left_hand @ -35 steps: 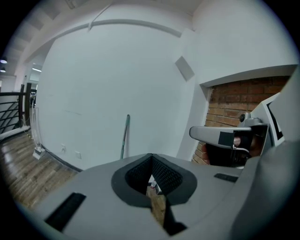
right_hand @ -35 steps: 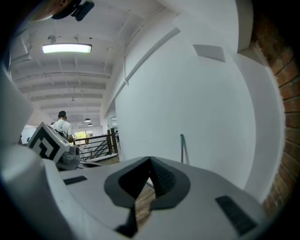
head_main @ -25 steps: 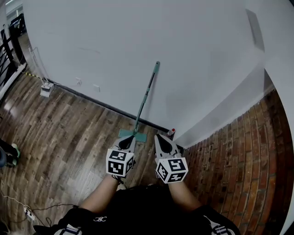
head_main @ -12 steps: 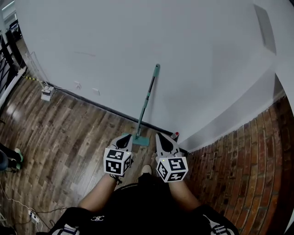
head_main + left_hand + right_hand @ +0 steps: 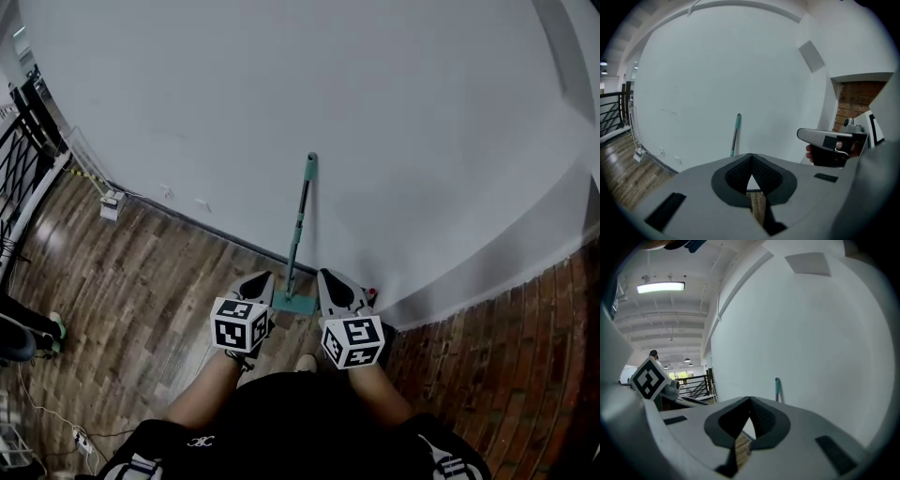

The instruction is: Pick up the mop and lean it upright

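Note:
The mop [image 5: 298,230] stands upright against the white wall, with a teal grip at the top, a dark pole and a flat teal head [image 5: 294,304] on the wood floor. Its top also shows in the left gripper view as the mop handle [image 5: 736,133], and in the right gripper view as a teal tip [image 5: 777,388]. My left gripper [image 5: 262,278] hangs just left of the mop head, shut and empty. My right gripper [image 5: 327,277] hangs just right of the head, also shut with nothing in it. Neither touches the mop.
A white wall [image 5: 281,103] fills the front, meeting a brick wall [image 5: 506,366] at the right. A small red-capped object [image 5: 370,293] sits by the corner. A white box [image 5: 112,200] with cables lies along the baseboard at left, near a black railing [image 5: 23,141].
The view has tipped up and shifted, so the mop appears more upright and closer to centre. Both grippers have stayed shut at either side of the mop head.

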`<action>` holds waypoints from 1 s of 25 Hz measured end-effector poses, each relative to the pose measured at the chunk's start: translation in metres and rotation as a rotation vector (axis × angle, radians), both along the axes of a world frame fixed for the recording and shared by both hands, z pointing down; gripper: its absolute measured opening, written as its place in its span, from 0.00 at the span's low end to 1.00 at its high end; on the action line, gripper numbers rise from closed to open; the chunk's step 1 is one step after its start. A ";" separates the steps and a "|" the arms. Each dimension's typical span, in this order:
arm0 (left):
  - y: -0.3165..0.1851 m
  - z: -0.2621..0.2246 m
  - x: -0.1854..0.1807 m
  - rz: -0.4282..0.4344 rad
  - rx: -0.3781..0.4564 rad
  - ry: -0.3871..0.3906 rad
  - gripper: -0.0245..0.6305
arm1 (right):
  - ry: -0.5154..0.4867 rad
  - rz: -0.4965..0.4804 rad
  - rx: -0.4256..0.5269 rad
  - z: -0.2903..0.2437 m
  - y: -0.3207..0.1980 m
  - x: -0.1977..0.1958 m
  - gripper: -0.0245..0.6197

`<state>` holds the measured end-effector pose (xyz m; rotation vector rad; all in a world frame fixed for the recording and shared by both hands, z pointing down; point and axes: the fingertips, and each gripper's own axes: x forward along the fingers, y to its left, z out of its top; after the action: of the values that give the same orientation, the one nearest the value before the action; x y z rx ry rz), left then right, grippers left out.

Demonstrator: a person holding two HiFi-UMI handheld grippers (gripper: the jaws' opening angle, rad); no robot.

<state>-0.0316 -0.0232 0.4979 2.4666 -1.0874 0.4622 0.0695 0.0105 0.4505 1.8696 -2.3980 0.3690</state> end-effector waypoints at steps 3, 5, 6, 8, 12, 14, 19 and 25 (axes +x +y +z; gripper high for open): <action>-0.007 0.005 0.026 0.014 -0.009 -0.015 0.03 | -0.009 -0.007 -0.022 0.008 -0.011 0.022 0.06; -0.013 0.007 0.037 0.013 -0.016 -0.022 0.03 | -0.015 -0.010 -0.028 0.010 -0.019 0.034 0.06; -0.016 0.008 0.041 0.008 -0.019 -0.025 0.03 | -0.017 -0.013 -0.029 0.010 -0.022 0.039 0.06; -0.021 0.008 0.048 -0.006 -0.022 -0.026 0.03 | -0.020 -0.026 -0.031 0.010 -0.026 0.046 0.06; -0.030 0.011 0.058 -0.018 -0.022 -0.037 0.03 | -0.026 -0.057 -0.043 0.017 -0.040 0.053 0.06; -0.033 0.015 0.059 -0.011 -0.026 -0.050 0.03 | -0.039 -0.057 -0.053 0.021 -0.045 0.053 0.06; -0.052 0.022 0.052 -0.016 -0.034 -0.039 0.03 | -0.047 -0.049 -0.078 0.031 -0.067 0.047 0.06; -0.111 0.032 0.052 0.038 -0.029 0.004 0.03 | 0.008 -0.009 -0.061 0.022 -0.114 0.037 0.06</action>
<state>0.0200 -0.1340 0.5297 2.4657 -1.0263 0.4805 0.1068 -0.1031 0.4723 1.8306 -2.3613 0.4281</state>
